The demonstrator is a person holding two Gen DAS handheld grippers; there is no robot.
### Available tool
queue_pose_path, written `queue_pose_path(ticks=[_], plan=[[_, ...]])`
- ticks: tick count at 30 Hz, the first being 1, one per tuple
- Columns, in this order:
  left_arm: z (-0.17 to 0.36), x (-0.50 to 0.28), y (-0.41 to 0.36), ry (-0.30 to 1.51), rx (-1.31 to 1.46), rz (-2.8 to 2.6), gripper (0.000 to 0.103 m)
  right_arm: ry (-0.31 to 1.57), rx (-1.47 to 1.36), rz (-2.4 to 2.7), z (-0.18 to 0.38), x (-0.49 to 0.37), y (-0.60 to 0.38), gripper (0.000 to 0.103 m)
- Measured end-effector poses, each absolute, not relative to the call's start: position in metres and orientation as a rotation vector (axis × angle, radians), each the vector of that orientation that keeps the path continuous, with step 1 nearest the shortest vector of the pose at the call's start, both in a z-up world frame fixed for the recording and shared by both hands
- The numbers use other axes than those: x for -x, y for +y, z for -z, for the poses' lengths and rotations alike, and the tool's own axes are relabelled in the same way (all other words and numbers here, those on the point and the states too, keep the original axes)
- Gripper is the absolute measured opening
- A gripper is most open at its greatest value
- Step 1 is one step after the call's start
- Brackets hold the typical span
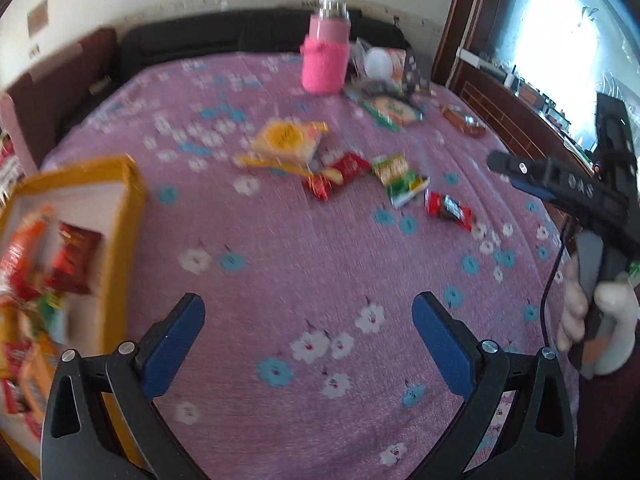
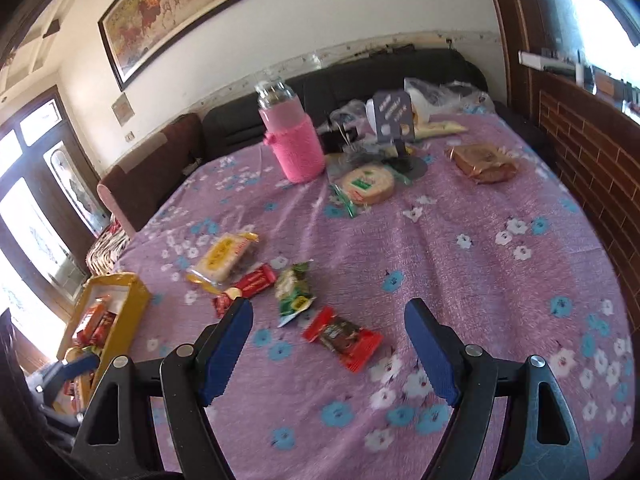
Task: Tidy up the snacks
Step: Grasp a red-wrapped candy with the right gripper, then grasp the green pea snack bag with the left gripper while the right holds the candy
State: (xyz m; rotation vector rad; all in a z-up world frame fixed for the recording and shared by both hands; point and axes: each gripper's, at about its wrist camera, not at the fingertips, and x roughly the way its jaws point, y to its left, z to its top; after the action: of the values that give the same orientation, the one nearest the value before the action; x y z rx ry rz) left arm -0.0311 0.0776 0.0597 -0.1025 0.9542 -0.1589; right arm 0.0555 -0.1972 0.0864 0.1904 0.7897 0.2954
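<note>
Snacks lie loose mid-table on the floral tablecloth [image 2: 460, 248], and the right gripper [image 2: 328, 344] hangs just above the red chocolate bar [image 2: 342, 338], blue fingers spread wide, nothing held. Left gripper [image 1: 308, 344] is spread and empty too, beside the yellow box [image 1: 120, 208] already holding red packets. My call: drop the right straight down, straddle the bar across its narrow width, pinch the middle, not the crinkly ends.

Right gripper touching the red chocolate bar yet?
Apart. Right wrist view: the right gripper hangs open above the red chocolate bar, with tablecloth visible between them.
</note>
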Motion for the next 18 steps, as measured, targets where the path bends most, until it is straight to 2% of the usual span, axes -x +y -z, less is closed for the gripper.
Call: queue_pose_path(ticks=[7, 11, 13, 14, 15, 18], plan=[[-0.030, 0.017, 0.068, 1.017, 0.126, 0.175, 0.103, 0.950, -0.141, -0.338, -0.033, -0.101, -0.178, 0.080], [-0.019, 0.012, 0.070, 1.049, 0.140, 0.173, 0.103, 0.965, -0.070, -0.333, -0.020, -0.099, -0.168, 0.081], [-0.017, 0.011, 0.070, 1.047, 0.134, 0.168, 0.103, 0.963, -0.032, -0.317, -0.019, -0.096, -0.162, 0.074], [-0.017, 0.011, 0.069, 1.049, 0.130, 0.166, 0.103, 0.957, -0.011, -0.306, -0.019, -0.095, -0.159, 0.057], [-0.016, 0.011, 0.068, 1.049, 0.126, 0.165, 0.103, 0.957, 0.006, -0.304, -0.019, -0.094, -0.156, 0.049], [-0.015, 0.011, 0.066, 1.050, 0.100, 0.162, 0.103, 0.942, 0.012, -0.291, -0.020, -0.090, -0.152, 0.045]])
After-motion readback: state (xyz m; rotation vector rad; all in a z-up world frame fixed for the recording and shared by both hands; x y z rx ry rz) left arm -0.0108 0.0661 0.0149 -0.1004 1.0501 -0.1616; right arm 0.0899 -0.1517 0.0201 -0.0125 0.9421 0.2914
